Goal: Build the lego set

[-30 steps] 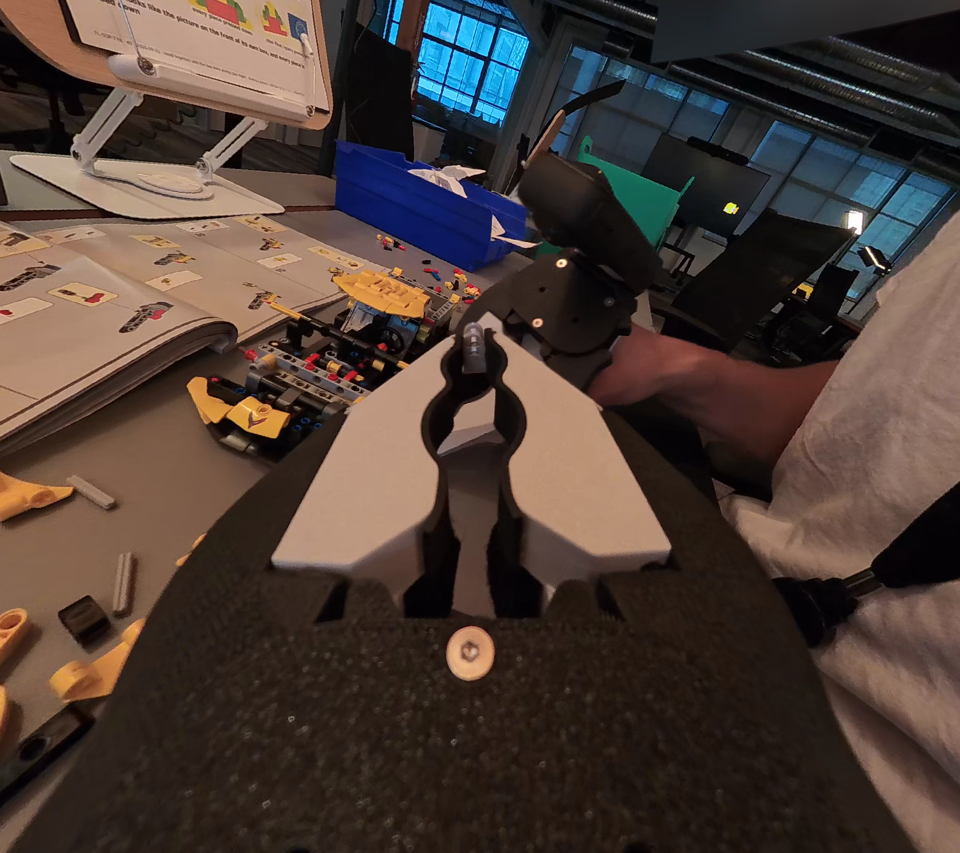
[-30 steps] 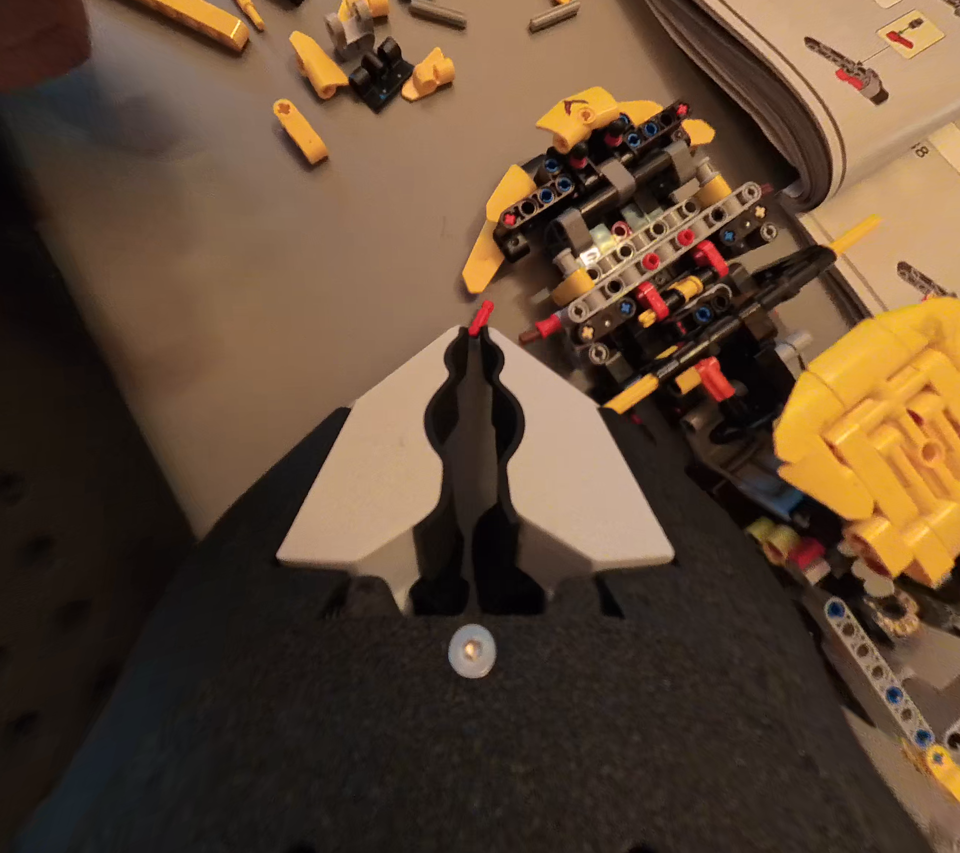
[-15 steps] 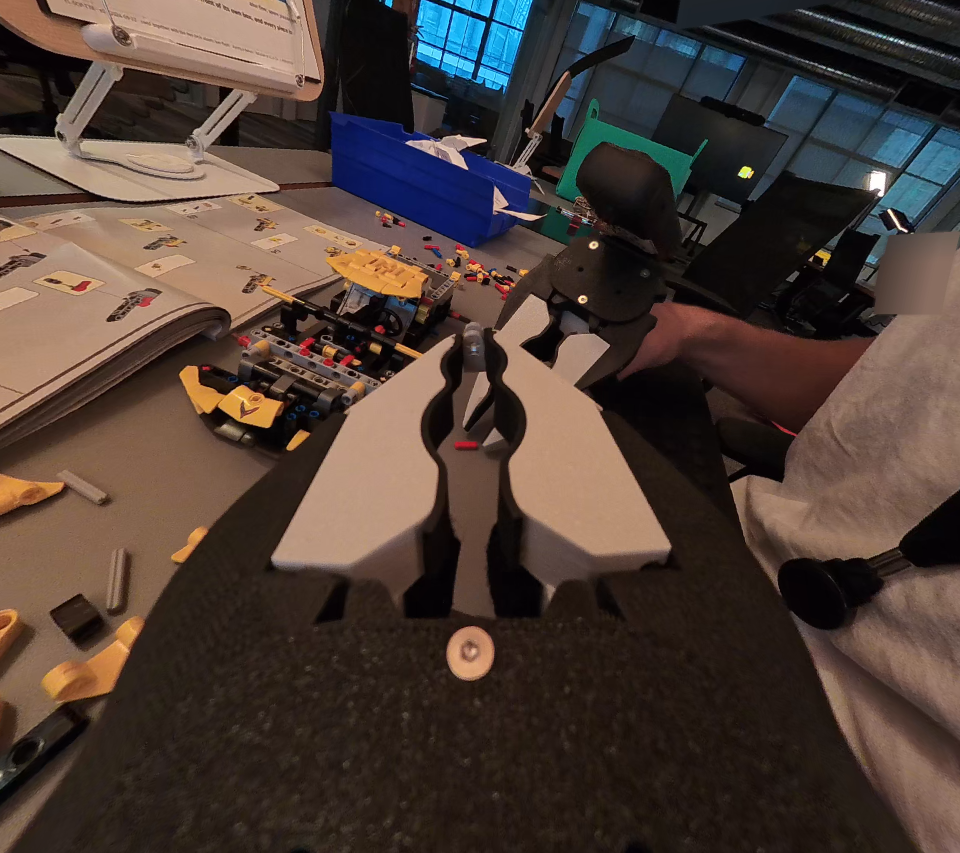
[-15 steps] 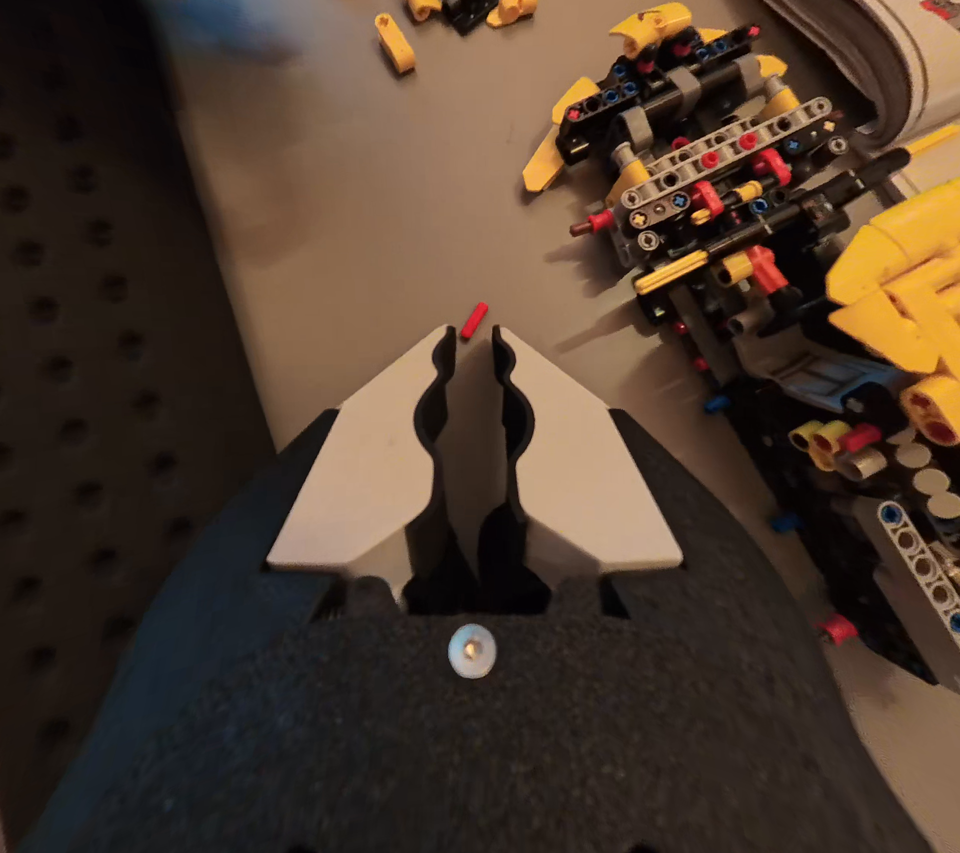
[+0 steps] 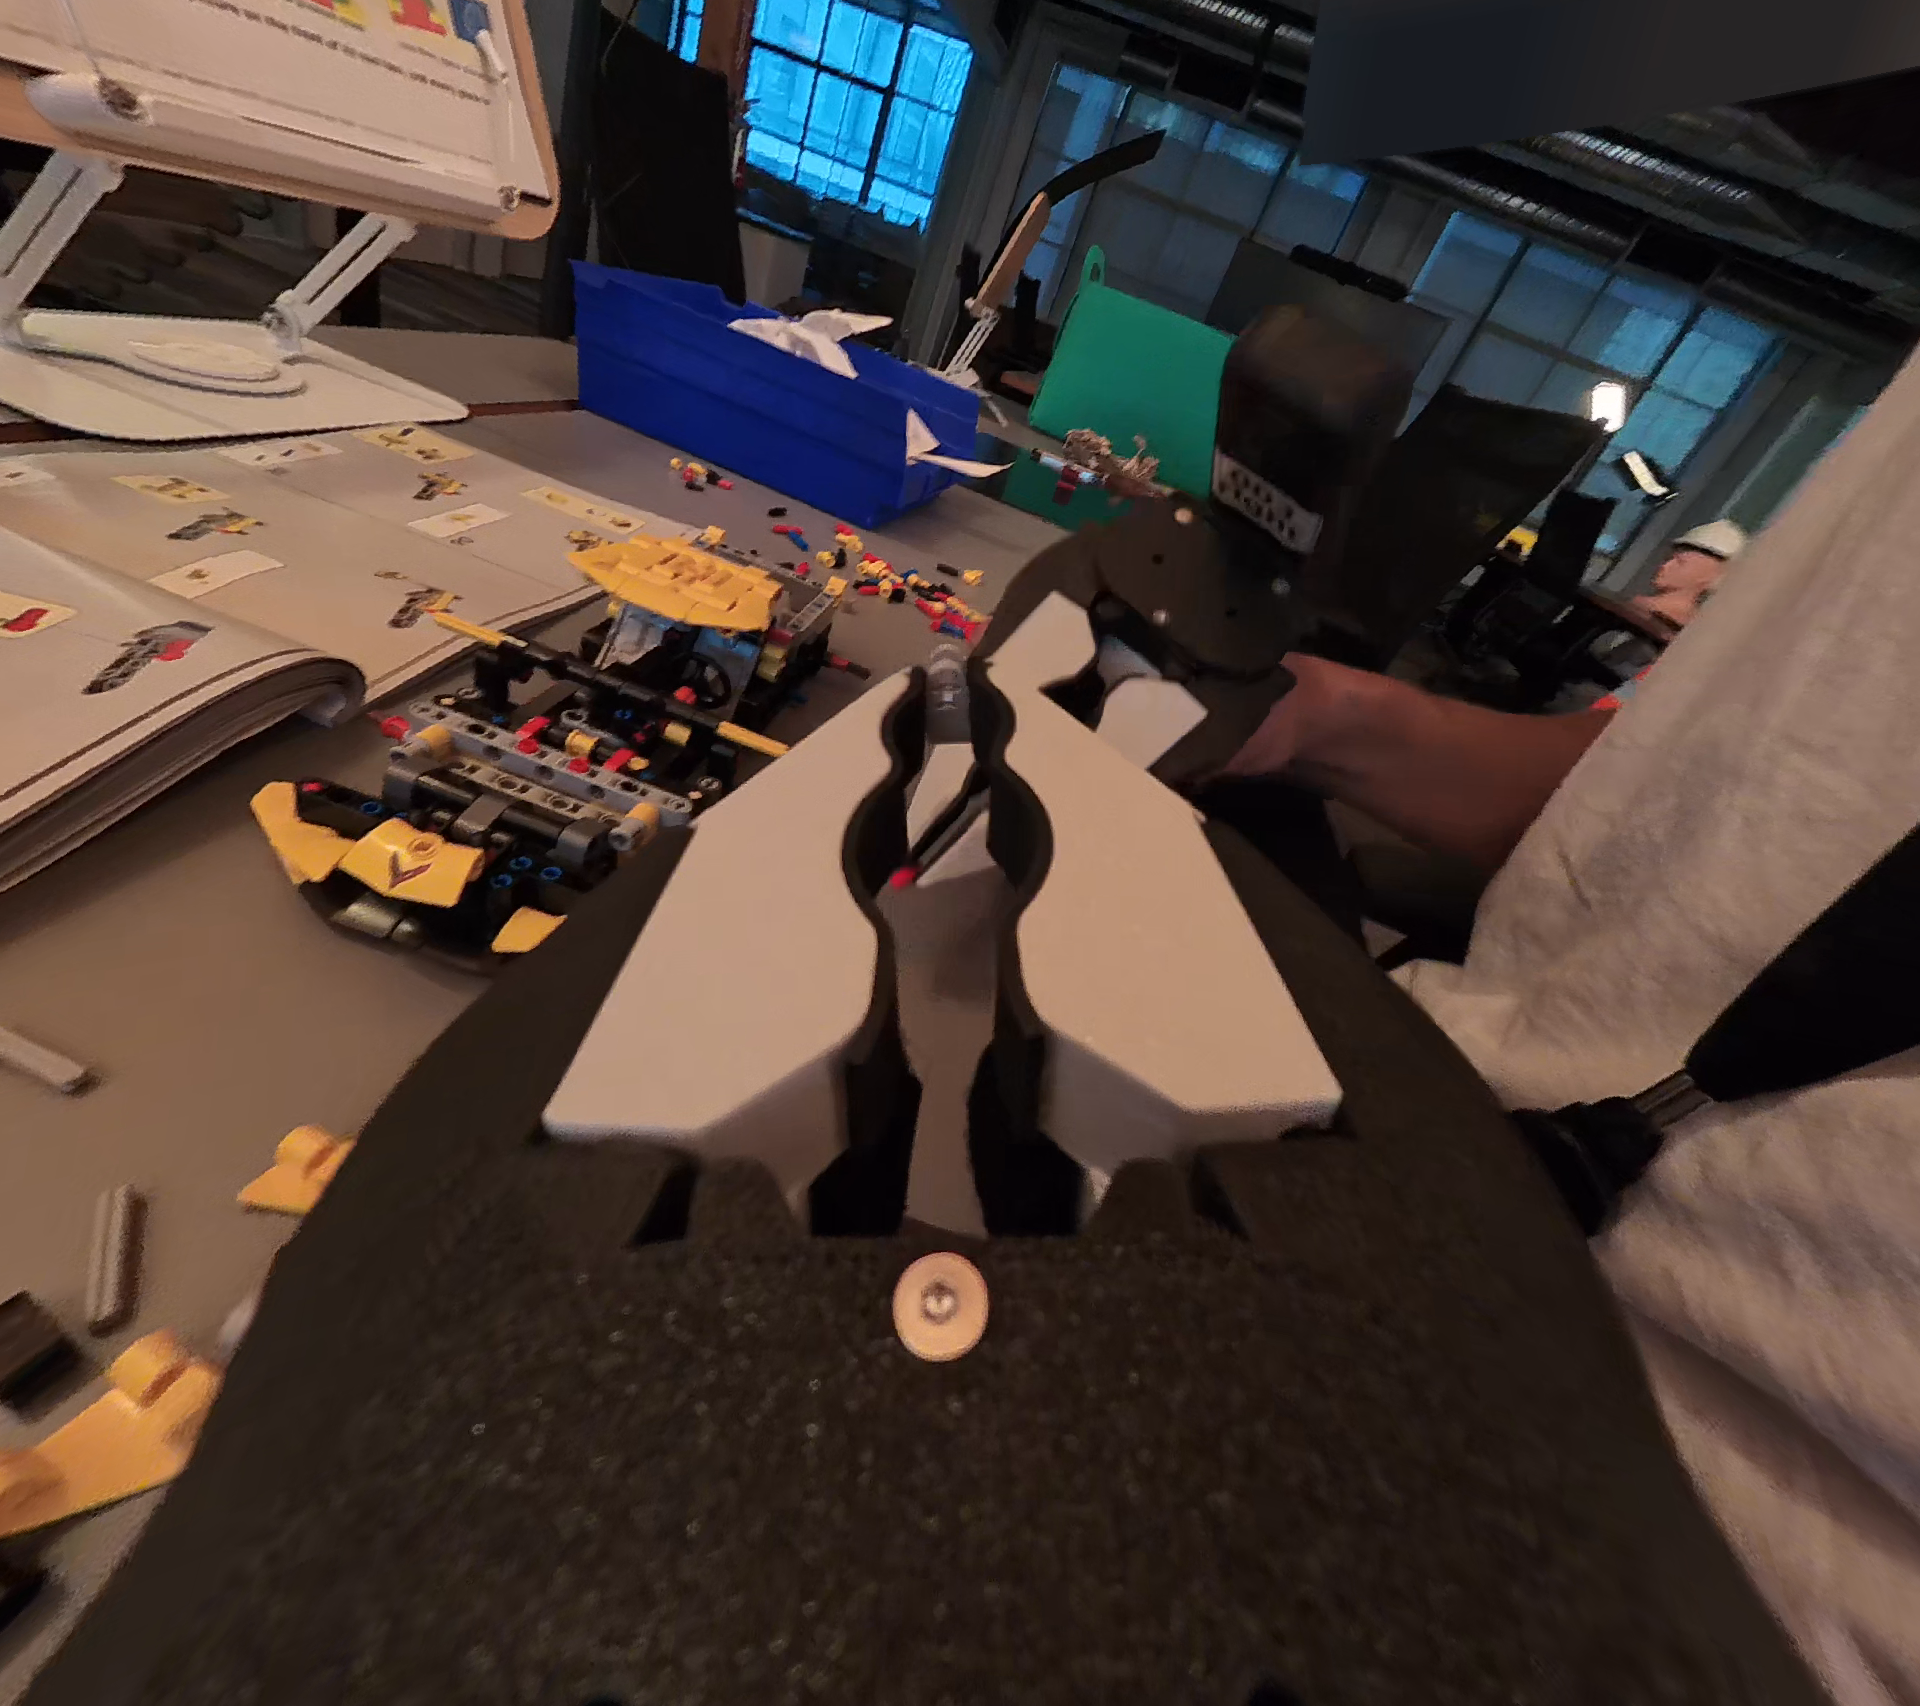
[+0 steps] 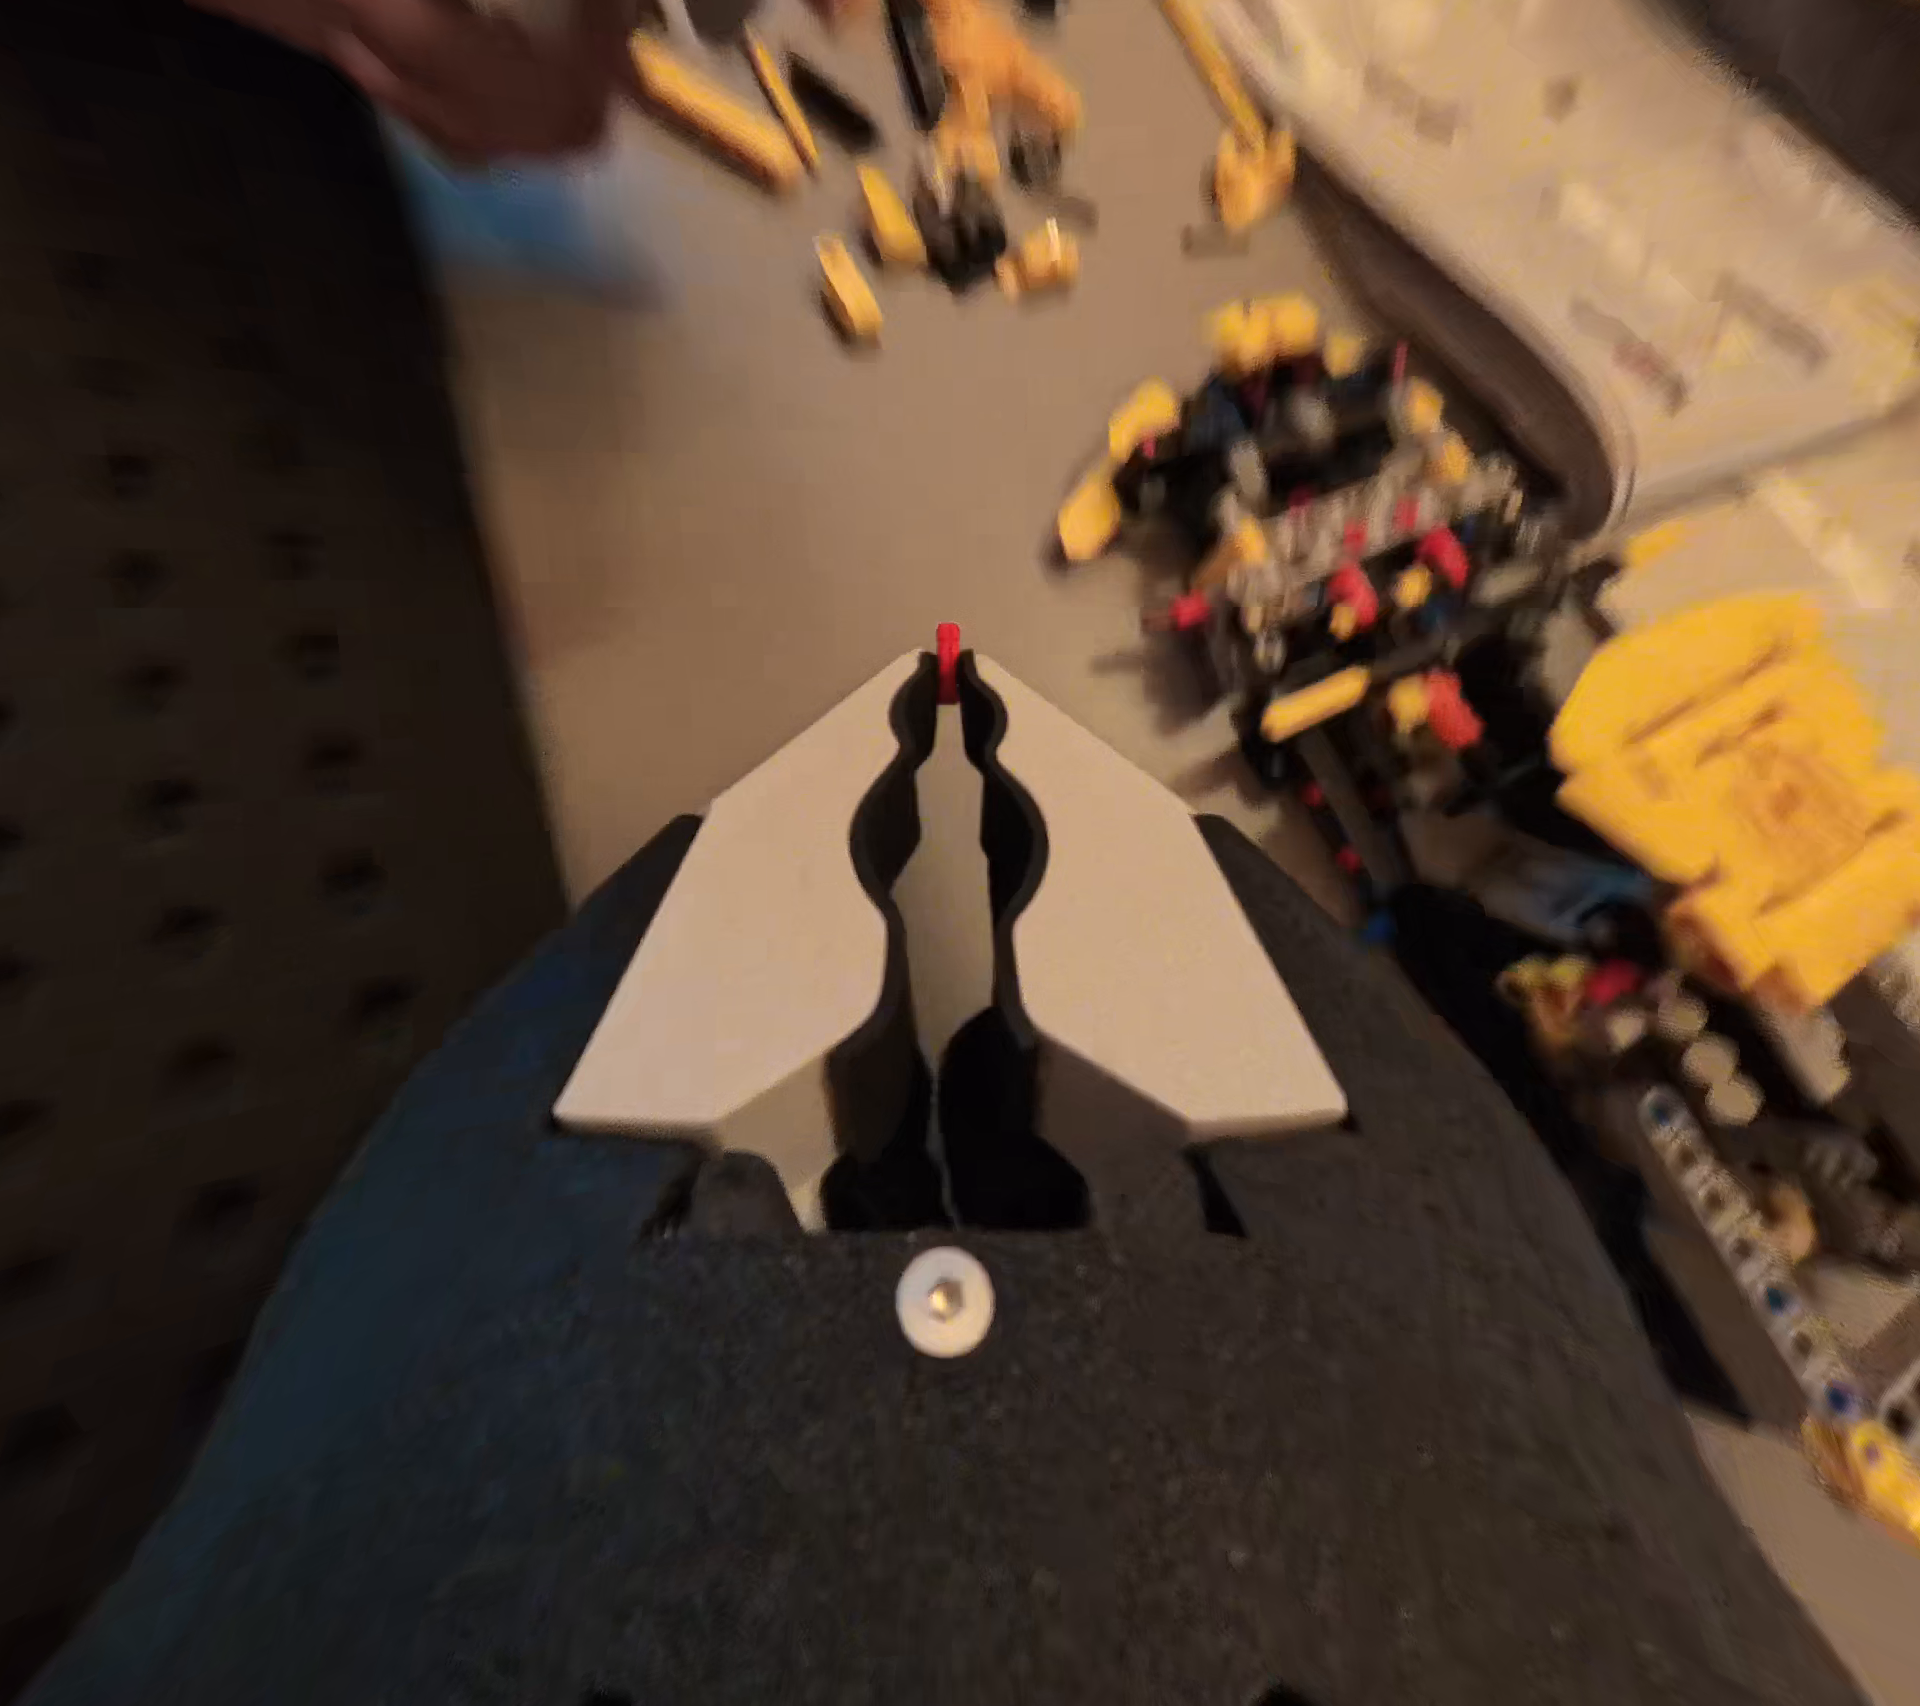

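Red pin [image 6: 947, 664]: lay loose on the surface half a second ago; now pinched at the right tool [image 6: 948, 677] tips, lifted off.
Meaning: pickup redone, likely ready to mate.
Left tool [image 5: 948, 692]: closed on a small grey ribbed piece [image 5: 943, 688].
Lego model [image 5: 540, 773]: knobbly yellow-black plastic, mid-surface, beside the manual's [image 5: 156, 617] edge.
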`<state>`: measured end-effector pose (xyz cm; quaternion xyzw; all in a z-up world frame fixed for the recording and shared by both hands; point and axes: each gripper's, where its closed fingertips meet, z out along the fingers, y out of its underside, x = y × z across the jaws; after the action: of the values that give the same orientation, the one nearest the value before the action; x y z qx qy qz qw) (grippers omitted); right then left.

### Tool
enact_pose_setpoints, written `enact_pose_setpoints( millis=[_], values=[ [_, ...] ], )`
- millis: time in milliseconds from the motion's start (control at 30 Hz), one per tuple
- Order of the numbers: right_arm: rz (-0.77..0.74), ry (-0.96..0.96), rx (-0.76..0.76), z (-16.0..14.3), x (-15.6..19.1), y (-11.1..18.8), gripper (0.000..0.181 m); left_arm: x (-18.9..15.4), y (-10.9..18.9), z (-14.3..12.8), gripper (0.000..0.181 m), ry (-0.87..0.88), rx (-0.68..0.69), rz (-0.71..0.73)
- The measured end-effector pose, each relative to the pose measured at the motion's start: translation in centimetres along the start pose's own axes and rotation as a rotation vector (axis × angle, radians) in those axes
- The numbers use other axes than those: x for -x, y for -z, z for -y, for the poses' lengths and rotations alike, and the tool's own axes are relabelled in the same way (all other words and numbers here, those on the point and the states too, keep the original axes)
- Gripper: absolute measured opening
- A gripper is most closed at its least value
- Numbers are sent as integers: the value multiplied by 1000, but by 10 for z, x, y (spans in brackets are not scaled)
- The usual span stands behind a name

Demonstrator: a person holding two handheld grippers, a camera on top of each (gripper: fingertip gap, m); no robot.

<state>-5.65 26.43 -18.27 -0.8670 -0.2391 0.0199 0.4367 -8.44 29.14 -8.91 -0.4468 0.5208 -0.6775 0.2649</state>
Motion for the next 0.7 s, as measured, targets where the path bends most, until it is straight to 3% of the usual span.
enact_pose_setpoints(
  millis=[100, 233, 400, 700],
  values=[
    [51, 110, -210, 57, 7, 27, 3, -8, 3, 9, 7, 30, -49, -58],
    [-13, 182, -239, 98, -2, 46, 3, -17, 7, 19, 7, 50, -107, -124],
    [-41, 314, -213, 112, -3, 41, 3, -22, 11, 29, 7, 88, -156, -179],
    [-15, 412, -190, 113, 7, 43, 3, -21, 7, 21, 7, 75, -105, -171]
  ],
)
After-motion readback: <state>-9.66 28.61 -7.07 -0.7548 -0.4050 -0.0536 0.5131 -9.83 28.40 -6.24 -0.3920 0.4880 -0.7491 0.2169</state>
